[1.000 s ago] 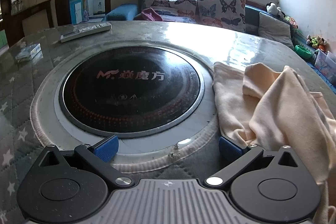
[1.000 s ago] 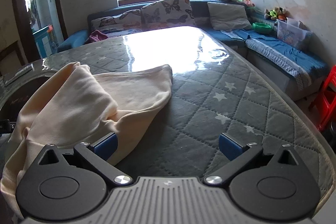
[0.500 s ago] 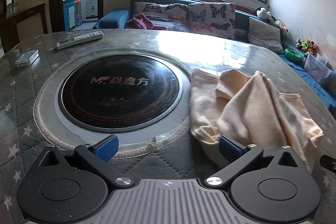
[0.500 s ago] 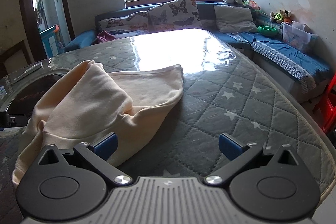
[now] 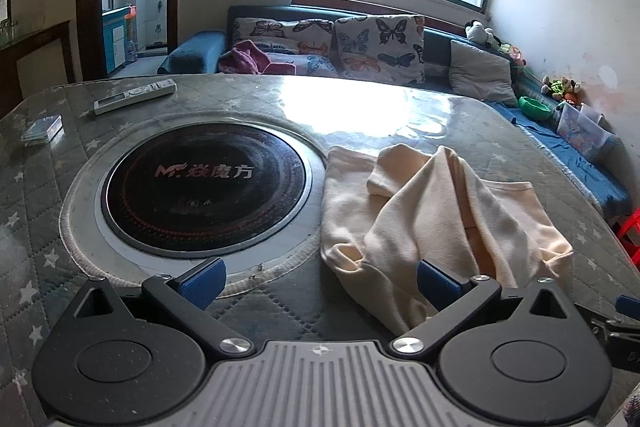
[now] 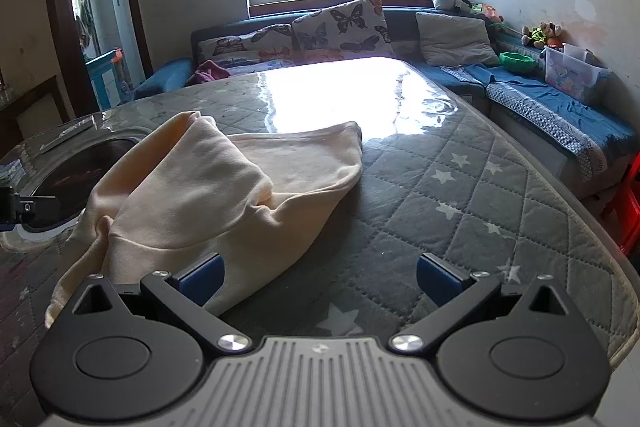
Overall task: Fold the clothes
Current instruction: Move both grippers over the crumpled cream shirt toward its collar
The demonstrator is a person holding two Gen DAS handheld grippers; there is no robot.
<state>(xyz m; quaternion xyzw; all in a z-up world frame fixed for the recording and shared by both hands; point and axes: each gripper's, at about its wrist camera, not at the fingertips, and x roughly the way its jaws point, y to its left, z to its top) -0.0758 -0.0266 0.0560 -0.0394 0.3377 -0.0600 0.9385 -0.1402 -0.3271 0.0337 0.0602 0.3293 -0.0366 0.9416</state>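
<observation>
A: How do the left gripper (image 5: pixel 319 281) fingers (image 5: pixel 202 278) stand?
B: Spread wide, holding nothing; the right-side pad sits in front of the cream garment's near edge, contact unclear.
A: And the right gripper (image 6: pixel 319 277)?
B: Its fingers (image 6: pixel 436 278) are spread too, empty, level and low over the bench (image 6: pixel 460 195), left pad by the cloth's hem.
A: Where is the cream garment (image 5: pixel 436 223)?
B: Rumpled on the quilted bench, just right of the round cooktop (image 5: pixel 204 183), its edge overlapping the cooktop's pale rim.
A: Farther back?
B: A remote (image 5: pixel 134 95) near the far edge, then a sofa with butterfly cushions (image 5: pixel 378 43).
</observation>
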